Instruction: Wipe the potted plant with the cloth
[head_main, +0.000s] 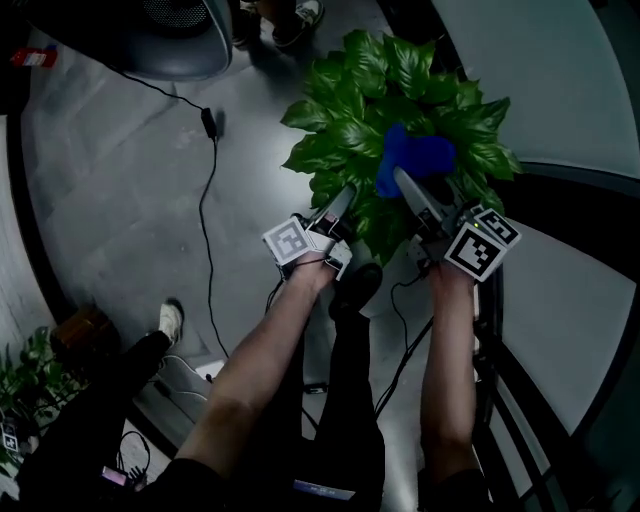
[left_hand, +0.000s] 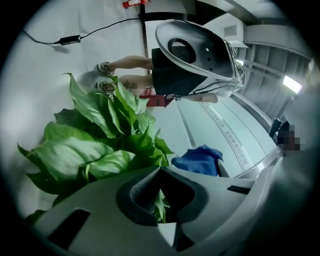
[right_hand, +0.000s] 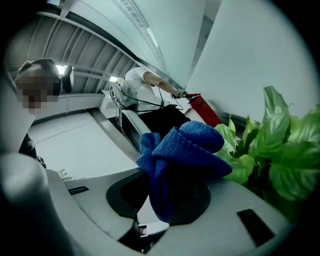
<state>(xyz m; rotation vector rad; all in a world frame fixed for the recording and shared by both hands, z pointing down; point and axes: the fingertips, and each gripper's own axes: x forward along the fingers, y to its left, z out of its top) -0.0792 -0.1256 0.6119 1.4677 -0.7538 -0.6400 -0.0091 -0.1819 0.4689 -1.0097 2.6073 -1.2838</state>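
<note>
**Pinched leaf at risk of tearing as the cloth is applied**

The potted plant (head_main: 395, 95) stands on the floor (head_main: 120, 200) directly ahead of the person, and its pot is hidden under the foliage. The jaws of the left gripper (head_main: 343, 203) are clenched on a thin leaf (left_hand: 159, 206) at the near edge of the plant. The jaws of the right gripper (head_main: 405, 185) are clamped on the bunched blue cloth (right_hand: 185, 145), which is held over the middle of the foliage.

If the left gripper is pulled or twisted while wiping pressure is applied, the leaf could be torn or its stem snapped. A harder tug could tip the plant. The cloth is gripped as a loose wad, so a fold may be snagged on neighbouring leaves and dragged out.

A black cable (head_main: 205, 210) is trailed across the floor to the left, well apart from the plant. A grey rounded appliance (head_main: 170, 40) stands beyond it. A curved dark rail (head_main: 560, 180) runs near the plant on the right and may limit room for that arm. The rear leaves are screened by those in front.
</note>
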